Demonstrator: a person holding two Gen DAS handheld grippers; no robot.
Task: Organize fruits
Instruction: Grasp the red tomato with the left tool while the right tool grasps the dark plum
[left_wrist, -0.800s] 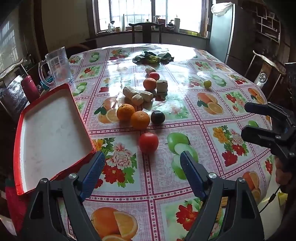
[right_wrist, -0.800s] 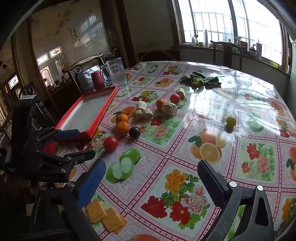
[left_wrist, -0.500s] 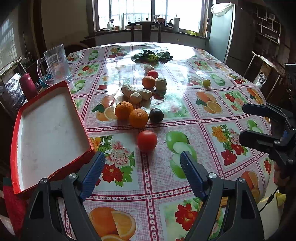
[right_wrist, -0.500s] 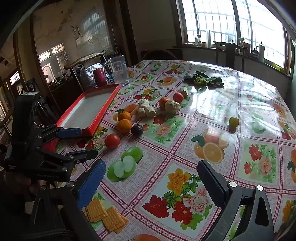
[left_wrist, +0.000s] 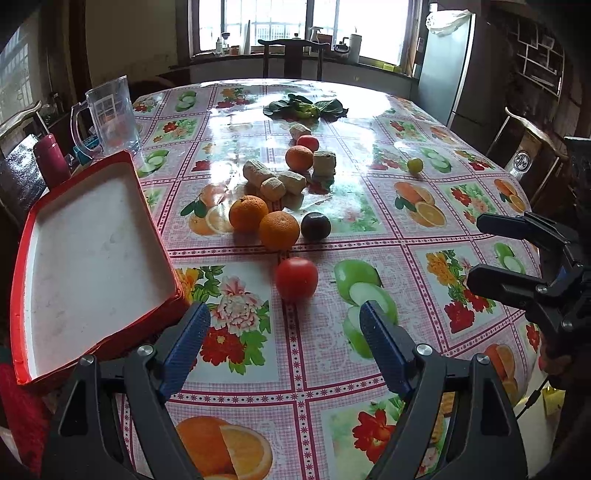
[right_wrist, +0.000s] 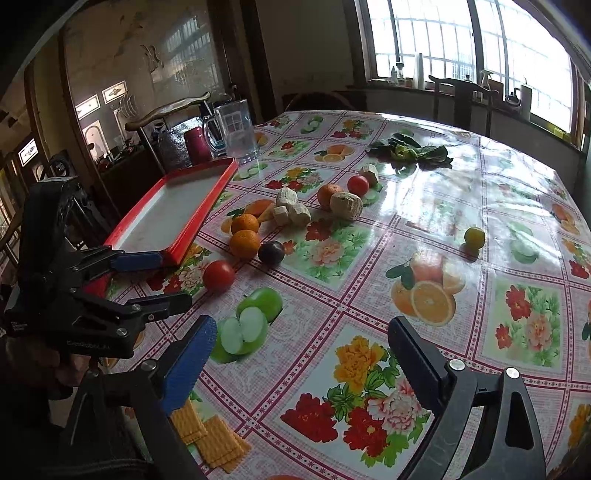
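Two oranges (left_wrist: 264, 221) sit touching, just beyond the red tomato (left_wrist: 296, 278), a dark plum (left_wrist: 315, 226) beside them. I hold my left gripper (left_wrist: 284, 334) spread wide just short of the tomato; my right gripper (right_wrist: 301, 352) is wide too. Left of the tomato lies the red tray (left_wrist: 22, 236).

A lived-in home dining room: a large table (left_wrist: 369, 236) wearing a fruit-and-flower oilcloth is filling the space. Beyond the table, a dark wooden chair (left_wrist: 293, 55) is standing under sunlit barred windows (left_wrist: 295, 18) whose sill is carrying bottles. A grey refrigerator (left_wrist: 441, 74) is standing right of the table, shelving behind it.
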